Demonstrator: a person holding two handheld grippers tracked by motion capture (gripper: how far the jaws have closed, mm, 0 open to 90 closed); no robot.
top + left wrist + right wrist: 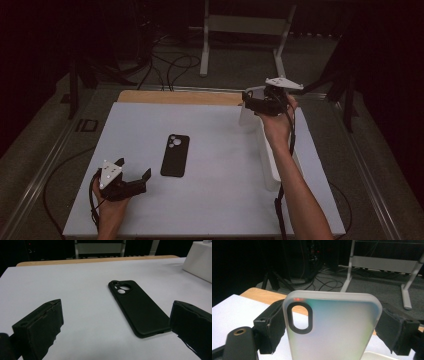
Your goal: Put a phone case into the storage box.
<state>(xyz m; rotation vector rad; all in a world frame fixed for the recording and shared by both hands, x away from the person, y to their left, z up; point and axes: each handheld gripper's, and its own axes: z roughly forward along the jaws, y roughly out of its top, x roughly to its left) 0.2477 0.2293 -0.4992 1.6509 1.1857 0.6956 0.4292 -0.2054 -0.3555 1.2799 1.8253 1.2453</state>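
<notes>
The right hand-held gripper (332,325) clamps a frosted translucent white phone case with a dark oval camera cutout (332,327) by its two long edges, holding it upright above the far right corner of the white counter (215,210), over the far end of a long white plastic tray (270,165). The left hand-held gripper (134,172) rests near the counter's front left with its jaws spread wide and empty, aimed at a flat black rubber phone case (137,307) lying camera-hole side up mid-counter, just beside one jaw.

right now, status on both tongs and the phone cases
Left tongs open, low beside black case, not touching. Right tongs shut on frosted case, raised over white tray. Nothing in the way.
</notes>
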